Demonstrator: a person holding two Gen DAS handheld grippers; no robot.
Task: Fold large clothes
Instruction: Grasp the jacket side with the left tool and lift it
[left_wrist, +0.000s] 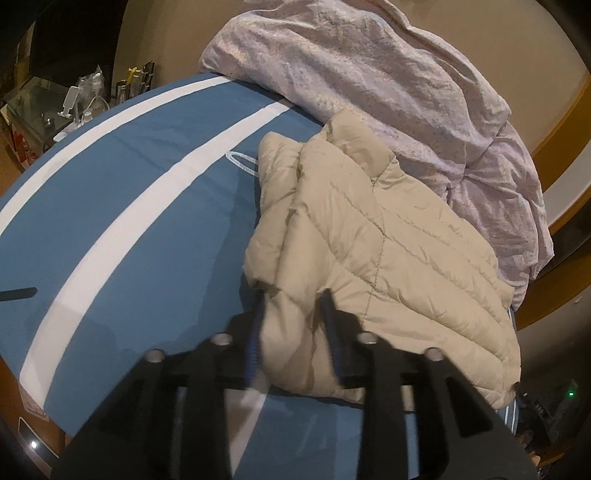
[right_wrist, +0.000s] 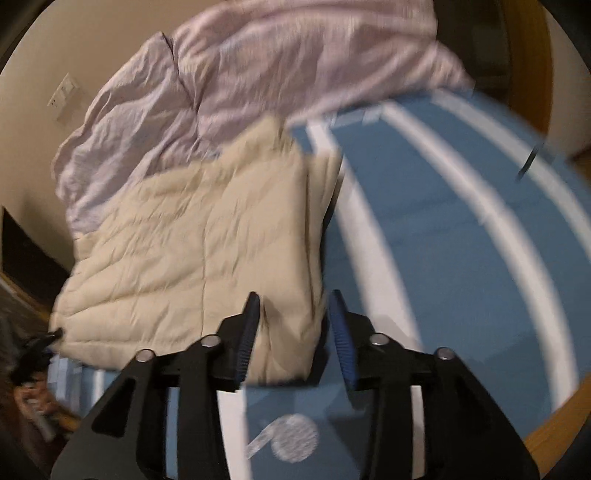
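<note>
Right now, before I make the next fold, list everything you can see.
Jacket: one, beige quilted, folded on the bed's near side.
Quilt: one, pale lilac, crumpled behind the jacket.
Sheet: one, blue with white stripes, covering the bed.
Clutter: several small items, mixed colours, on a side surface beyond the bed; too small to identify.
Left claw: fingers either side of a jacket fold.
Right claw: fingers astride the jacket's edge.
</note>
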